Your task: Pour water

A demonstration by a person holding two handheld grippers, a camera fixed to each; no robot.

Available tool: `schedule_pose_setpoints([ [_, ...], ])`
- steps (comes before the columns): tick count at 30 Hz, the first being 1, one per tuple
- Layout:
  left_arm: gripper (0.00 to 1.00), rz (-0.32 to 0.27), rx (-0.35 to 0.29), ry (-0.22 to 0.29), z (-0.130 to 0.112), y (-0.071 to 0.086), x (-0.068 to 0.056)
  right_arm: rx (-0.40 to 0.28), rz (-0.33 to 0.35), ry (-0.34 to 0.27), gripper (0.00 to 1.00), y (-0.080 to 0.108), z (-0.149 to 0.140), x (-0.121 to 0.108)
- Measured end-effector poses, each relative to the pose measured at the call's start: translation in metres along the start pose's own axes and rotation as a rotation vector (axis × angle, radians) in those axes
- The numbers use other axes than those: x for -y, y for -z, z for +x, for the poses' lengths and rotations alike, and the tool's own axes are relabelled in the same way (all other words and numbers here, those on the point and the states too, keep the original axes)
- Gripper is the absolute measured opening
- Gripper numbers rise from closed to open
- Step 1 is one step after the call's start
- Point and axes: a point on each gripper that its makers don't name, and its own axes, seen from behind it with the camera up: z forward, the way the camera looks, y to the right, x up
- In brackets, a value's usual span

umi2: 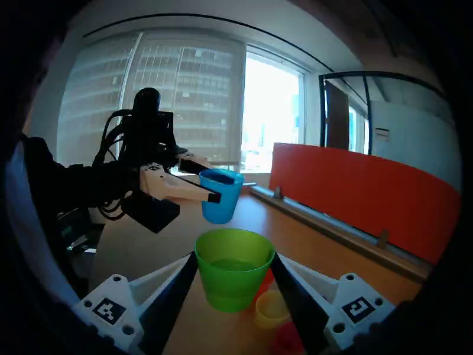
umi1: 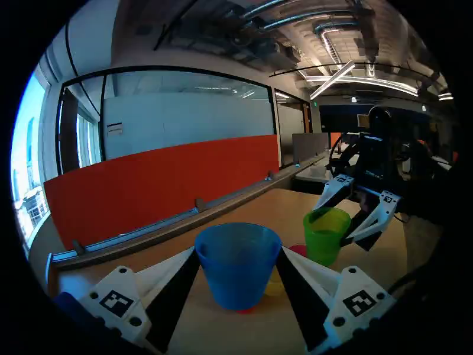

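Holding, pour unstarted: left gripper (umi1: pixel 238 254) pinched an upright blue plastic cup (umi1: pixel 238 278); right gripper (umi2: pixel 235 260) pinched a green plastic cup (umi2: pixel 232 290) of liquid (umi2: pixel 233 264), apart, above wooden table (umi2: pixel 322 251). Next needed: approach, tilt green.

Blue cup (umi1: pixel 237 269) upright, aloft; green cup (umi2: pixel 234 269) upright nearby, aloft, seemingly part-filled with clear liquid.

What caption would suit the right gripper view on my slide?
The right gripper clamps a green cup in the foreground; beyond it, the left gripper holds a blue cup before bright windows.
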Motion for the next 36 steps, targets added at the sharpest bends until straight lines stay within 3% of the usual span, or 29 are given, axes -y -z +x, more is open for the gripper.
schedule_pose_setpoints([
  [17,0.87,-0.044,0.111,-0.035,-0.040,-0.015,-0.012,0.078,0.015,-0.011,0.91,0.010,-0.025,-0.002],
  [36,0.87,-0.118,0.277,-0.091,-0.096,-0.023,-0.033,0.198,0.037,-0.015,0.92,0.015,-0.063,-0.003],
])
